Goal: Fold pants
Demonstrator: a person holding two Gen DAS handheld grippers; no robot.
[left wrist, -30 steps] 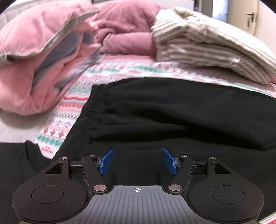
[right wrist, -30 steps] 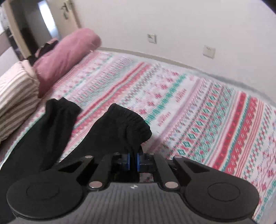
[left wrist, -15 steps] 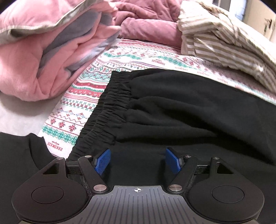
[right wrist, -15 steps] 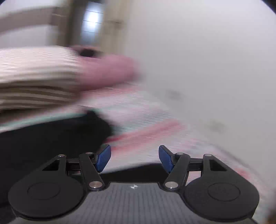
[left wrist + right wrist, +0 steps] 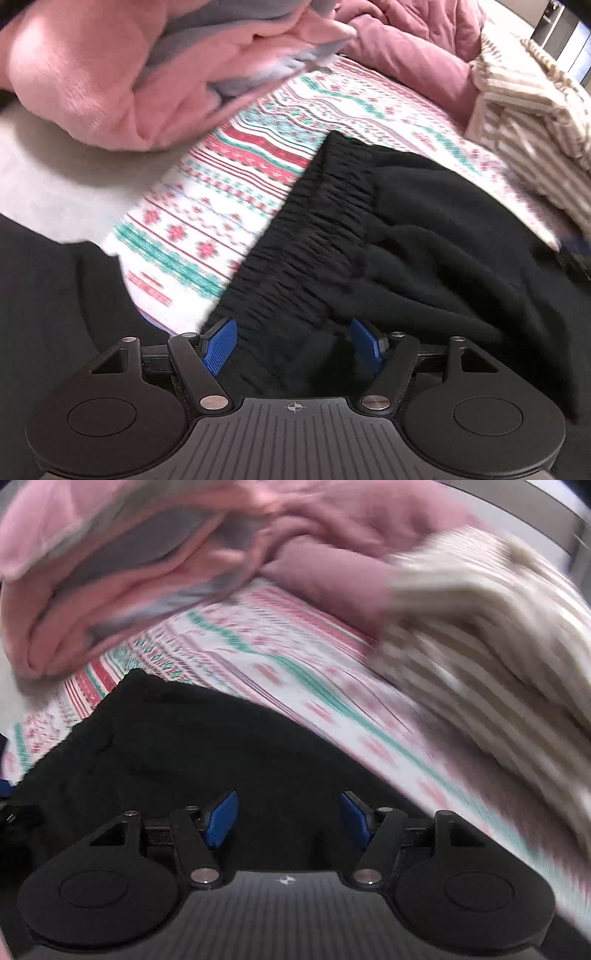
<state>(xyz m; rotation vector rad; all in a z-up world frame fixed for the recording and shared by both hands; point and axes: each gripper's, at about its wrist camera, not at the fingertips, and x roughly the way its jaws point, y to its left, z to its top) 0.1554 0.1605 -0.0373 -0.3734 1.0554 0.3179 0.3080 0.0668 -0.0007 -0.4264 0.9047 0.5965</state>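
Left gripper (image 5: 293, 345): its blue pads are held wide apart, low over the gathered waistband (image 5: 314, 236).
Right gripper (image 5: 286, 821): spread wide too, with nothing pinched.
Black pants (image 5: 424, 236): laid flat on the patterned sheet (image 5: 221, 206), under both grippers.
Pink blanket (image 5: 110, 74): piled beyond the waistband.
Striped bedding (image 5: 535, 122): heaped past the pants, to the right.

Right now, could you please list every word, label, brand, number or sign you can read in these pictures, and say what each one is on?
No text can be read with certainty.
Printed line along the edge of the patterned bedsheet, near the black pants: red lettering, too blurred to read.
Left tool body: a small crosshair mark only, no words.
Right tool body: a small white emblem, too small to make out.
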